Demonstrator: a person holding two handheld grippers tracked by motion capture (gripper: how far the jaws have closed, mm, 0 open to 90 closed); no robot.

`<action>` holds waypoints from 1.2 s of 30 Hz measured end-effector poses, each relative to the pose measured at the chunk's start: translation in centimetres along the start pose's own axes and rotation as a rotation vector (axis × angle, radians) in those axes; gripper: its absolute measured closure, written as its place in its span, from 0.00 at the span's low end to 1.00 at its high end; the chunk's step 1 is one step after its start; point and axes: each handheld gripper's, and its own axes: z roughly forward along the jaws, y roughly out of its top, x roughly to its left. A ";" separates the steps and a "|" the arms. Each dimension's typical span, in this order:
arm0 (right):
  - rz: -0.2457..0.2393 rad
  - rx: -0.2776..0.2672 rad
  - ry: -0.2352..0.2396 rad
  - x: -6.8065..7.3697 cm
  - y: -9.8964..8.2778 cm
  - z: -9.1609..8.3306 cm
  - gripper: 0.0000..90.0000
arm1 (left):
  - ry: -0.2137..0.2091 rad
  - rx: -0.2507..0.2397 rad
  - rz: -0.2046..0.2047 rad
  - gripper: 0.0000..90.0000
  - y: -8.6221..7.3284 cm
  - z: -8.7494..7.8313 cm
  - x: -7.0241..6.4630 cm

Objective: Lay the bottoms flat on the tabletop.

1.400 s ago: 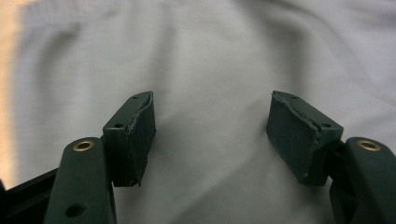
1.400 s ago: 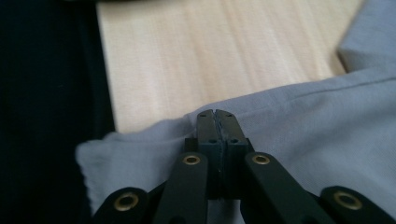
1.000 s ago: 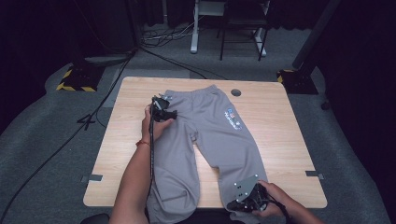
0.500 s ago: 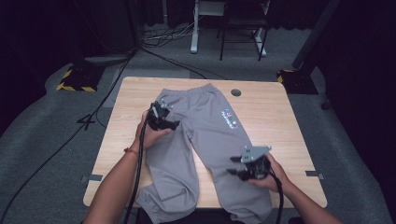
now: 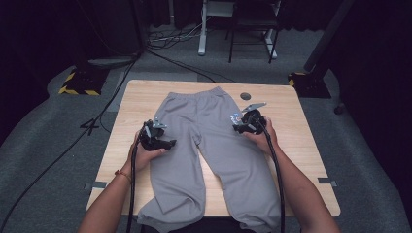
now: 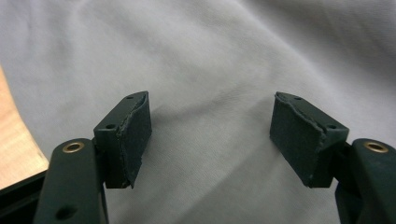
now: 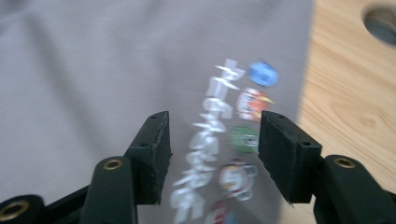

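Moved: your right gripper [image 5: 239, 127] went from the trouser hem up to the printed logo [image 7: 229, 140], its jaws just opening, nothing between them.
Left gripper [image 5: 167, 144]: jaws wide, over fabric.
Trousers [image 5: 214, 145]: flat on the table [image 5: 301, 145], waistband far, legs toward you.

The grey trousers [image 7: 116, 60] carry a printed mark near the waist at one hip: a column of white lettering [image 7: 205, 140] beside a row of small round coloured badges [image 7: 247, 105]; in the right gripper view the print is blurred and no word can be made out; in the high view it is too small to read.
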 end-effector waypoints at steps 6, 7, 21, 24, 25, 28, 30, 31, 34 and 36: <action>0.076 0.001 -0.048 -2.6 -0.7 0.3 0.56 | -0.004 -0.024 0.008 0.32 1.5 1.7 0.4; 0.084 0.002 -0.062 -3.1 -0.9 0.1 0.57 | -0.010 -0.022 0.011 0.32 2.0 2.2 0.4; 0.227 0.010 -0.252 -10.3 -5.6 -4.0 0.51 | 0.037 0.084 0.012 0.30 9.8 8.2 -1.8; 0.177 0.035 -0.260 -9.5 -5.3 -4.3 0.46 | 0.037 0.094 0.070 0.36 10.0 7.4 -2.7; 0.154 0.034 -0.243 -8.9 -5.2 -4.5 0.45 | 0.013 0.078 0.077 0.36 9.8 6.8 -3.0; 0.070 -0.024 -0.135 -5.8 -4.6 -5.5 0.43 | -0.057 0.037 0.152 0.36 8.7 4.9 -4.5; 0.001 -0.029 -0.042 -2.8 -4.4 -5.8 0.42 | -0.089 0.033 0.200 0.35 7.6 4.0 -5.7; -0.043 -0.027 -0.005 -1.3 -4.5 -6.0 0.42 | -0.090 0.040 0.218 0.35 7.0 3.7 -6.2; -0.134 0.011 0.060 2.6 -5.0 -5.9 0.41 | -0.052 0.071 0.254 0.35 5.3 3.4 -7.1; -0.153 0.037 0.092 4.2 -5.5 -5.8 0.41 | -0.065 0.064 0.235 0.36 4.3 3.1 -6.7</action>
